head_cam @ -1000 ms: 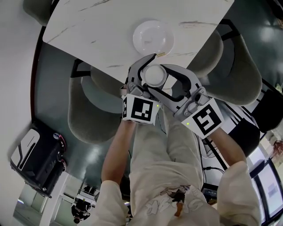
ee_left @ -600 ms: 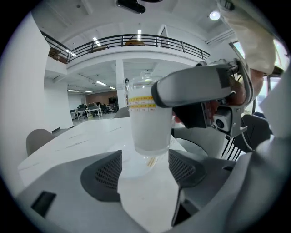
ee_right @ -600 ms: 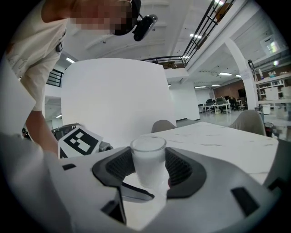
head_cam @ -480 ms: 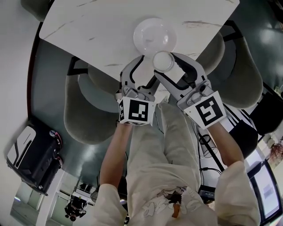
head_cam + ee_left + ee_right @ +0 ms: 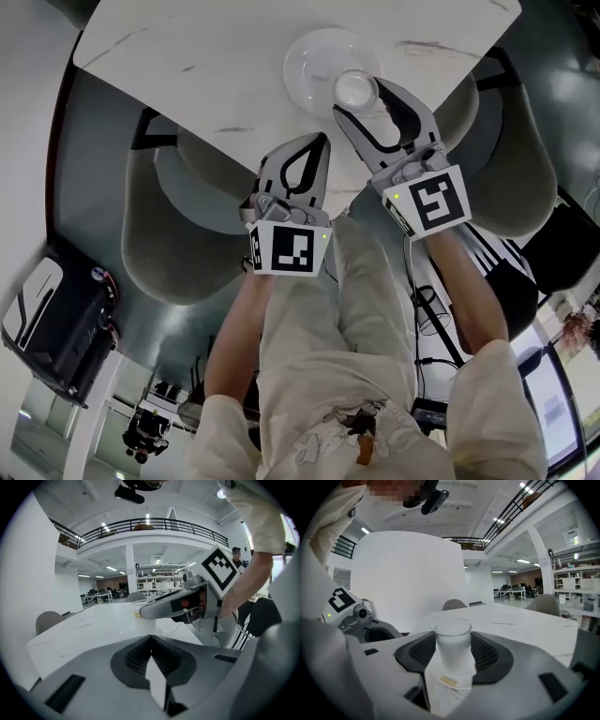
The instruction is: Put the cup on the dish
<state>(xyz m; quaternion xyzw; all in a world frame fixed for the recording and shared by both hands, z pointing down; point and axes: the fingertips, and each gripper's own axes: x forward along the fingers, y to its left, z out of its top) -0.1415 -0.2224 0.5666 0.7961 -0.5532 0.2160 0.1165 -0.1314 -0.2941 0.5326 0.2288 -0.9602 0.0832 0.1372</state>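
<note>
Cup (image 5: 356,89) clamped upright in right tool (image 5: 362,97), positioned over dish (image 5: 309,54) at its 4 o'clock rim, left tool (image 5: 322,141) jaws pressed together, empty, at surface (image 5: 206,66) 6 o'clock edge.

The head view looks steeply down on the surface (image 5: 187,56). Each gripper view sits low, facing along its own jaws; all three share the cup (image 5: 355,89).
</note>
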